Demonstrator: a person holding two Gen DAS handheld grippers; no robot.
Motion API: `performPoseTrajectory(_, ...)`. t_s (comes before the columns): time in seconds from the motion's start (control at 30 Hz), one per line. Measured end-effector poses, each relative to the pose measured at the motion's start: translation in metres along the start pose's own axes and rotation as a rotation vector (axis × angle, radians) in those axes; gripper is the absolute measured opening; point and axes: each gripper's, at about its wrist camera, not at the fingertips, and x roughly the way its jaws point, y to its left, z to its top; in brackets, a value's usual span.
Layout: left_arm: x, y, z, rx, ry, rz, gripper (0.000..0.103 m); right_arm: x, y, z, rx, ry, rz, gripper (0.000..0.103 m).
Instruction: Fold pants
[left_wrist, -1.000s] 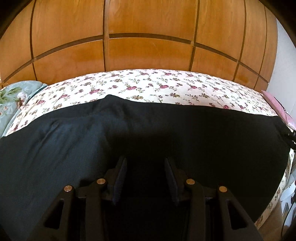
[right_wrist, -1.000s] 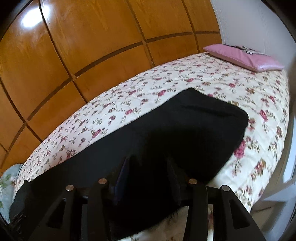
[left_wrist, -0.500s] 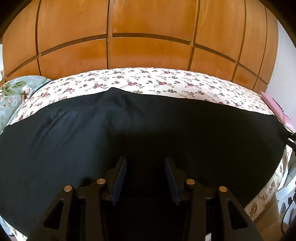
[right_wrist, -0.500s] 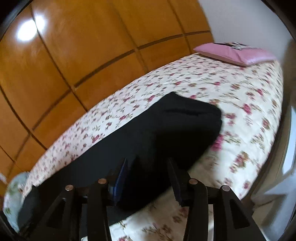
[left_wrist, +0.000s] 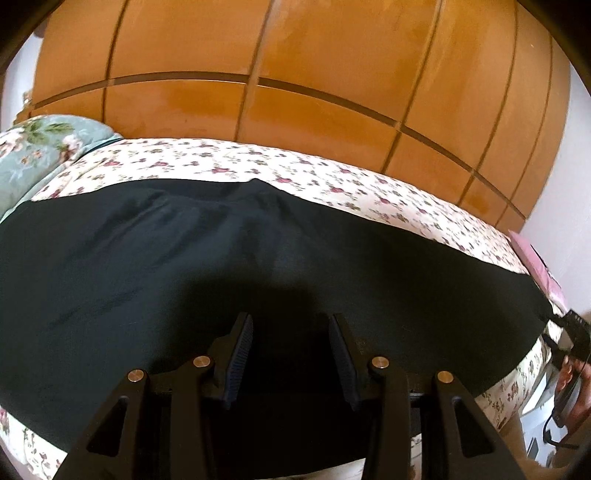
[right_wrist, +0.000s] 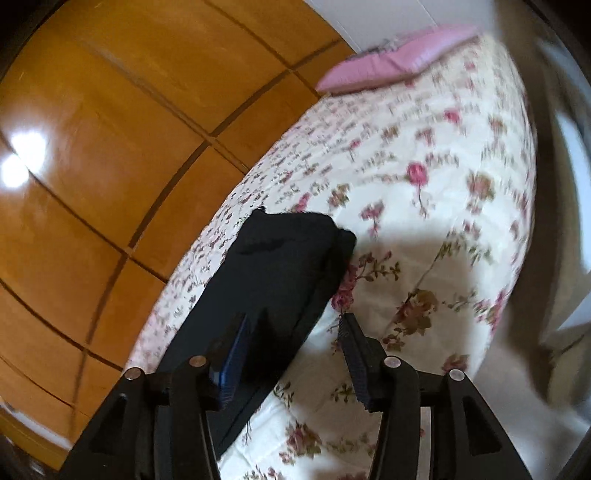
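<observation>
One pair of black fabric pants (left_wrist: 258, 266), laid flat across the bed and spanning nearly its whole width in the left wrist view; one narrow end (right_wrist: 295, 243) reaches toward the pillow side in the right wrist view, its edge slightly rumpled. The near edge lies at the front of the mattress.

One cream bedspread printed with small pink and red roses (left_wrist: 332, 181), covering the bed beneath the pants, seen also in the right wrist view (right_wrist: 424, 192).

One pink rectangular pillow (right_wrist: 391, 62), at the far end of the bed, well apart from the pants; only its edge shows in the left wrist view (left_wrist: 532, 258).

One pale green floral pillow (left_wrist: 40, 147), at the opposite end of the bed, beside the pants' other end.

One wall of glossy orange-brown wooden panels (left_wrist: 295, 74), divided by dark grooves, directly behind the bed (right_wrist: 92, 147).

Two black two-finger grippers:
- left gripper (left_wrist: 290, 321), fingers spread apart over the middle of the pants, nothing between them.
- right gripper (right_wrist: 293, 325), fingers spread wide at the pants' narrow end; the left finger is over black cloth, the right finger over bare bedspread. Contact with the fabric cannot be told; this view is blurred.
</observation>
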Motion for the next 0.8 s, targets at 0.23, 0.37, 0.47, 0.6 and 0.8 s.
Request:
performPoseTrajectory(0.23,-0.002,0.014,0.002,-0.030,-0.011,0.050,0.043,0.021,-0.020,0.005,0.159,-0.014,0.172,0.048)
performPoseTrajectory(0.37,0.002,0.009,0.000,0.018,-0.006,0.084,0.044,0.031,-0.022,0.013,0.179,-0.009,0.141,0.026)
performPoseTrajectory(0.47,0.002,0.004,-0.003,0.052,-0.011,0.094,0.050,0.031,-0.018,0.014,0.191,-0.004,0.129,0.021)
performPoseTrajectory(0.6,0.003,0.004,-0.003,0.048,-0.017,0.082,0.052,0.015,0.001,0.017,0.145,-0.018,0.086,0.017)
performPoseTrajectory(0.8,-0.005,0.011,-0.002,-0.006,-0.044,0.051,0.052,-0.010,0.059,0.026,-0.002,-0.044,0.041,0.016)
